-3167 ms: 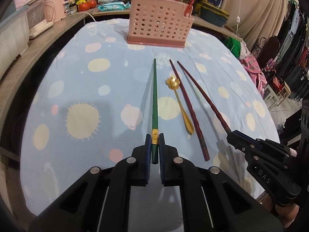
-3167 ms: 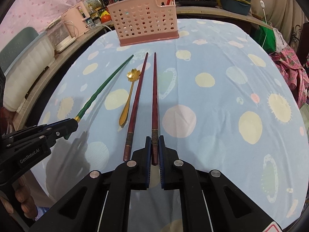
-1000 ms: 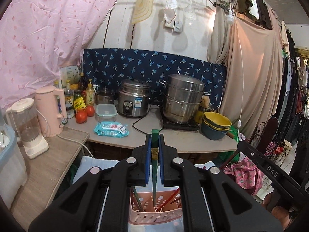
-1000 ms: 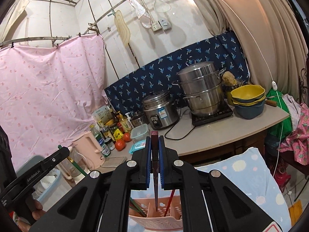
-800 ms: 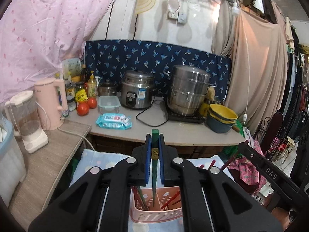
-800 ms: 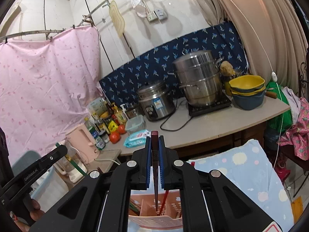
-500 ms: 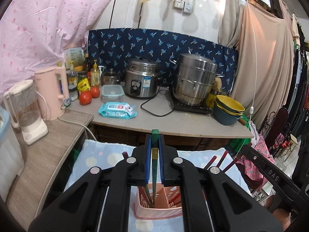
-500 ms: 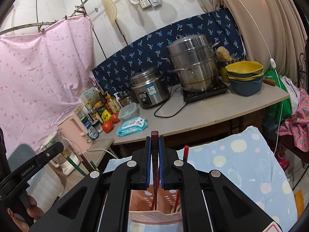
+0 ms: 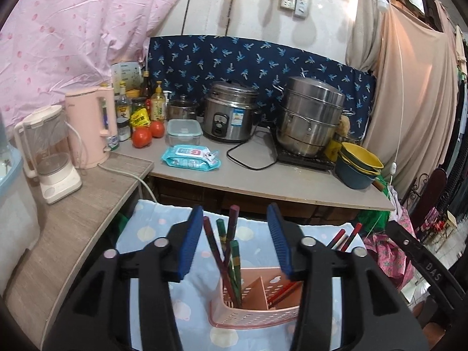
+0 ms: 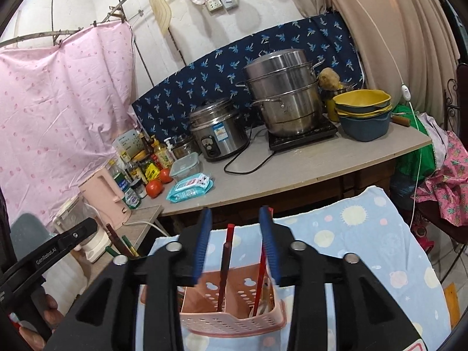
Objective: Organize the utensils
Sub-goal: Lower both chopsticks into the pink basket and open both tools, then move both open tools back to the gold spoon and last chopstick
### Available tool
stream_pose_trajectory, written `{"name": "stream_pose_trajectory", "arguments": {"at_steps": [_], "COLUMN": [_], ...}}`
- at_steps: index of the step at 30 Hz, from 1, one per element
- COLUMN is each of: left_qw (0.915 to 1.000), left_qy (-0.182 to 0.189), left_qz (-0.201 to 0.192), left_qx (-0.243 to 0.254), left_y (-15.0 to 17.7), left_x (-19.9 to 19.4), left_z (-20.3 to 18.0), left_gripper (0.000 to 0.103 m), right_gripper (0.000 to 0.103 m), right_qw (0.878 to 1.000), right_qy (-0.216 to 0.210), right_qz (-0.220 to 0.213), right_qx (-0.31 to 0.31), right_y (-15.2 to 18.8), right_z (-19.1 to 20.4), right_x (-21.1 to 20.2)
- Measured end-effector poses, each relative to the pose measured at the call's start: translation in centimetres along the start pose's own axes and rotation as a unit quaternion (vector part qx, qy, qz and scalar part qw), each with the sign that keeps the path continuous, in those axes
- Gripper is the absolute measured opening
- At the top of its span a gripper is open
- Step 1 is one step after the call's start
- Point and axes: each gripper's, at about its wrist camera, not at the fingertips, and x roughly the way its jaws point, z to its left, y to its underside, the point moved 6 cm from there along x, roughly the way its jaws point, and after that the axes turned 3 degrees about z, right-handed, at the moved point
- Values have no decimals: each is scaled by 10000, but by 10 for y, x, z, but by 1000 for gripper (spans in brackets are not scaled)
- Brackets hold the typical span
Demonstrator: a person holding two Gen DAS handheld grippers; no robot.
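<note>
A pink perforated utensil basket (image 9: 257,314) stands on the blue spotted tablecloth, also in the right wrist view (image 10: 234,316). My left gripper (image 9: 235,239) is open above its left compartment, where the green chopstick (image 9: 235,259) stands among dark red ones (image 9: 215,248). My right gripper (image 10: 235,241) is open above the basket; the dark red chopstick (image 10: 223,269) stands in it beside a brighter red one (image 10: 261,275). Both grippers are empty.
Behind the table runs a counter (image 9: 263,175) with a rice cooker (image 9: 229,117), a steel steamer pot (image 9: 310,117), stacked bowls (image 9: 358,165), a wipes pack (image 9: 190,161), tomatoes, bottles, a pink kettle (image 9: 90,122) and a blender (image 9: 46,152).
Both grippers have opened and let go of their chopsticks, which now stand in the basket. Both grippers have lowered toward the basket since half a second ago.
</note>
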Motion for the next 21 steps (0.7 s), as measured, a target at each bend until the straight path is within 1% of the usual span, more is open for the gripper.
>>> {"name": "stream_pose_trajectory", "arguments": {"at_steps": [5,10,16,21], "left_qw": [9999,9998,9992,9984], "left_qy": [-23,-74,-145,-162], "left_qz": [95,153,334,531], "left_qx": [-30,41,137,104], "left_y": [7,21,50,81], "left_x": [-7,-19,-34,-48], "left_z": [5,4,7,13], "left_gripper": [44,44,44,44], "right_gripper": [37,38,39,39], "right_qw": [10000,9998,9989,9972], "right_qy": [2,21,62,58], "right_qz": [29,140,352,646], "right_qx": [-37,-125,-297,-381], "right_y": [4,20,51,87], "right_z": [-1,0,4,6], "right_x": [-9,-23,-41,-57]}}
